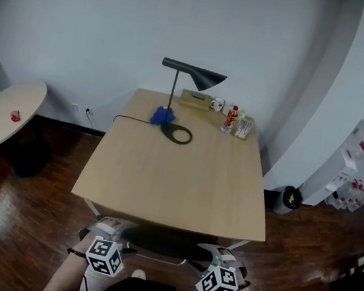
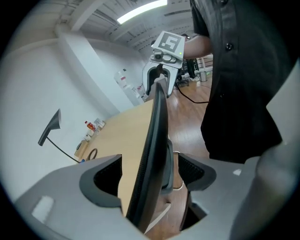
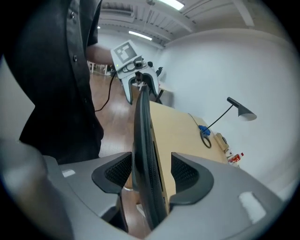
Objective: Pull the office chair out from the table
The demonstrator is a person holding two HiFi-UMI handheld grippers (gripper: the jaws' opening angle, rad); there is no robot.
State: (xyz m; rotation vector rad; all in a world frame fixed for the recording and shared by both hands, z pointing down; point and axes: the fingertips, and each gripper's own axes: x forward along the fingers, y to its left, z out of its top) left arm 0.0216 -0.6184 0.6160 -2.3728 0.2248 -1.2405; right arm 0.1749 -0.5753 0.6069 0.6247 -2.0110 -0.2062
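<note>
The office chair (image 1: pixel 162 243) is tucked under the near edge of the wooden table (image 1: pixel 178 174); only its dark back shows in the head view. My left gripper (image 1: pixel 109 230) is at the back's left end and my right gripper (image 1: pixel 222 254) at its right end. In the left gripper view the thin chair back (image 2: pixel 157 131) runs upright between the jaws of the left gripper (image 2: pixel 149 164), with gaps on both sides. In the right gripper view the chair back (image 3: pixel 143 140) stands between the jaws of the right gripper (image 3: pixel 150 171), close to one pad and clear of the other. Both grippers are open.
On the table's far end stand a black desk lamp (image 1: pixel 191 76), a box (image 1: pixel 195 99), a cup (image 1: pixel 217 104) and bottles (image 1: pixel 232 118). A round side table (image 1: pixel 7 112) is at the left, a black bin (image 1: pixel 289 199) at the right. Dark wooden floor surrounds the table.
</note>
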